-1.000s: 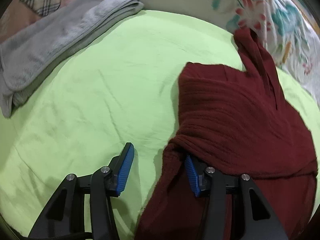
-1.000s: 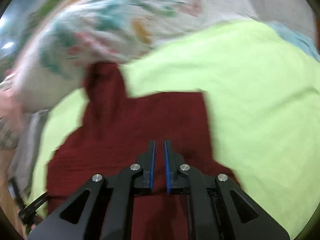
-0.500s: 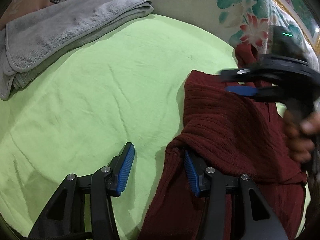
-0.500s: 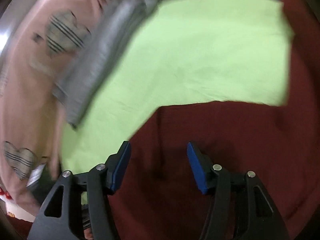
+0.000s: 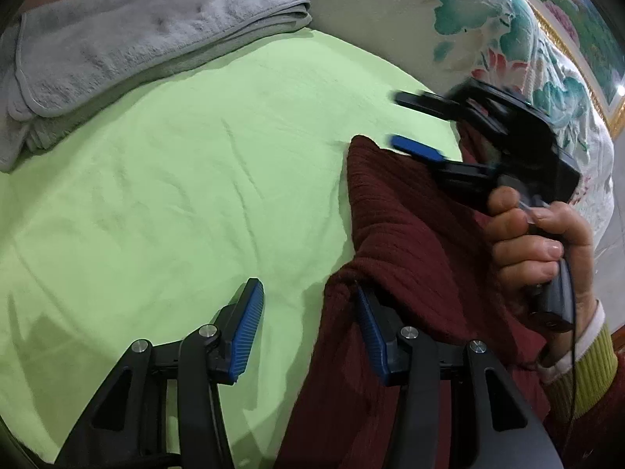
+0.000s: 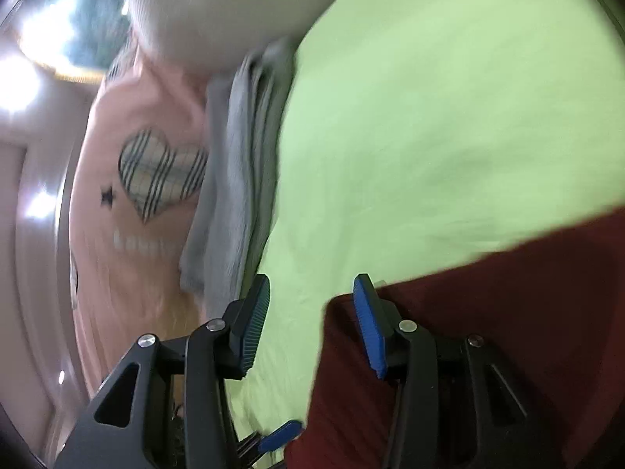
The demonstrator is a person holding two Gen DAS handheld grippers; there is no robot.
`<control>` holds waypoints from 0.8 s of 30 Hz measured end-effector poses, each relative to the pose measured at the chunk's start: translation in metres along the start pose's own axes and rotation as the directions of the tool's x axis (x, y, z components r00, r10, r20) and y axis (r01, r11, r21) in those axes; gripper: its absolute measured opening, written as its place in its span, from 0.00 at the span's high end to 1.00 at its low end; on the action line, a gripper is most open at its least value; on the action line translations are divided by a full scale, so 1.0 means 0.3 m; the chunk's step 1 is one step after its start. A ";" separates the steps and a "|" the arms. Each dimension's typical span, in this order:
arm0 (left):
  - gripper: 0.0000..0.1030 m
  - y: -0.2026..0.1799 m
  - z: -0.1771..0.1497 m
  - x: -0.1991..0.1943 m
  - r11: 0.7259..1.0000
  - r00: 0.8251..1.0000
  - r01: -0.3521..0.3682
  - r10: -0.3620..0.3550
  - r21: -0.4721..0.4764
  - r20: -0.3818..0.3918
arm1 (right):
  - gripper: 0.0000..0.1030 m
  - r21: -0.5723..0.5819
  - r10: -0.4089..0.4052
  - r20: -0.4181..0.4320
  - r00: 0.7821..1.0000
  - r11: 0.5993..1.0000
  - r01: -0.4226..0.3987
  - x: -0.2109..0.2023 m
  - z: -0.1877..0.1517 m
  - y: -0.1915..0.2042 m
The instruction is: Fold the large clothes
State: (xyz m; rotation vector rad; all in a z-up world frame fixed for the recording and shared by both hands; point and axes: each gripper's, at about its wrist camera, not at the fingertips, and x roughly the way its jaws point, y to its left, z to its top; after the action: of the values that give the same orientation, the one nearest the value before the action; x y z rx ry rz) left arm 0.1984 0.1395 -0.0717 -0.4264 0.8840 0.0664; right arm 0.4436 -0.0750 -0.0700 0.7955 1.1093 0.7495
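A dark red ribbed sweater (image 5: pixel 410 234) lies partly folded on the lime-green sheet (image 5: pixel 187 179), at the right of the left wrist view. My left gripper (image 5: pixel 308 312) is open, straddling the sweater's left folded edge near its lower corner. My right gripper (image 5: pixel 406 121) is open at the sweater's far left corner, held by a hand (image 5: pixel 535 242). In the right wrist view the open right gripper (image 6: pixel 312 312) straddles the sweater's (image 6: pixel 488 332) edge; its right finger is over the fabric.
A folded grey towel (image 5: pixel 129 51) lies at the back left of the sheet, also in the right wrist view (image 6: pixel 238 172). A pink garment with a plaid heart (image 6: pixel 156 176) lies beyond it. A white floral quilt (image 5: pixel 519 54) borders the far right.
My right gripper opened and swung across the sweater to its far left corner, now pointing toward the towel. The left gripper stayed open at the near left edge.
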 end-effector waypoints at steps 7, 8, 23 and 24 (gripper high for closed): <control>0.58 -0.126 0.046 -0.121 0.981 0.985 0.163 -0.168 0.101 0.042 | 0.55 -0.093 -0.100 0.176 0.979 0.989 0.118 -0.338 -0.214 0.044; 0.58 -0.168 0.060 -0.108 0.976 0.983 0.172 -0.178 0.132 0.037 | 0.55 -0.071 -0.142 0.215 0.966 0.984 0.161 -0.401 -0.258 0.023; 0.61 -0.159 0.080 0.123 0.975 0.991 0.103 -0.083 0.195 -0.108 | 0.68 0.308 -0.660 0.421 0.622 0.749 0.586 -1.121 -0.637 -0.257; 0.59 -0.168 0.087 0.116 0.975 0.992 0.093 -0.072 0.203 -0.105 | 0.68 0.298 -0.662 0.441 0.606 0.745 0.597 -1.133 -0.641 -0.242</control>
State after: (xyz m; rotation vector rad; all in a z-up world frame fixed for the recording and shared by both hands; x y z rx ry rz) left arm 0.2514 0.0994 -0.0667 -0.2717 0.9570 -0.1237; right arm 0.1768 -0.3645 -0.0185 0.5835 0.8402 -0.1579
